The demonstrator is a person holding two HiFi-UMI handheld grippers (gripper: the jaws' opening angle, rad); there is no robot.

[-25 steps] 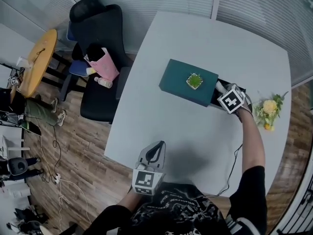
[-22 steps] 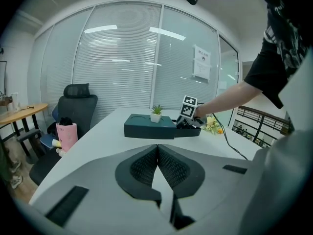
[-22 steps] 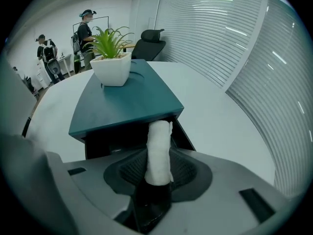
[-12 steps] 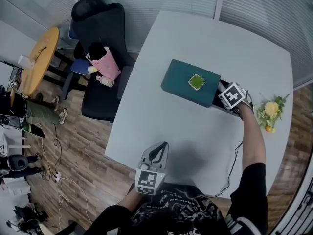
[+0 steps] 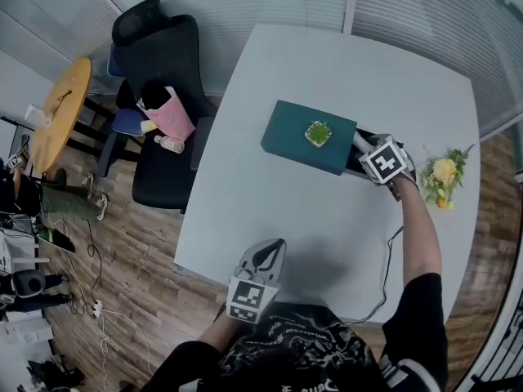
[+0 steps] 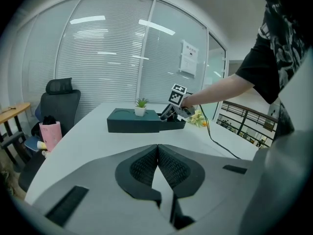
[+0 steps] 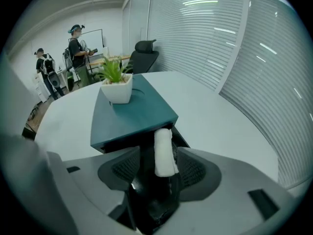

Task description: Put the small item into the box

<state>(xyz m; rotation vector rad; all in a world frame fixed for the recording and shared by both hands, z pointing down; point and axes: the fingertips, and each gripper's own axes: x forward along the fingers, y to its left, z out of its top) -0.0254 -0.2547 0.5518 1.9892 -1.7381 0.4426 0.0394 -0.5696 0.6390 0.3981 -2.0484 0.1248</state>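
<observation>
A dark teal box lies on the white table, with a small potted plant on its lid. Its black drawer is pulled out at the right end. My right gripper hangs over that drawer. Its jaws are opening, and a small white roll stands between them, with a gap beside the left pad. In the right gripper view the right gripper points at the box. My left gripper is shut and empty at the table's near edge.
Yellow flowers lie to the right of the box. A cable trails from my right arm. A black office chair holding a pink bag stands left of the table. Two persons stand far back.
My right gripper stays at the drawer end of the box, shifted only slightly. The left gripper has not moved.
</observation>
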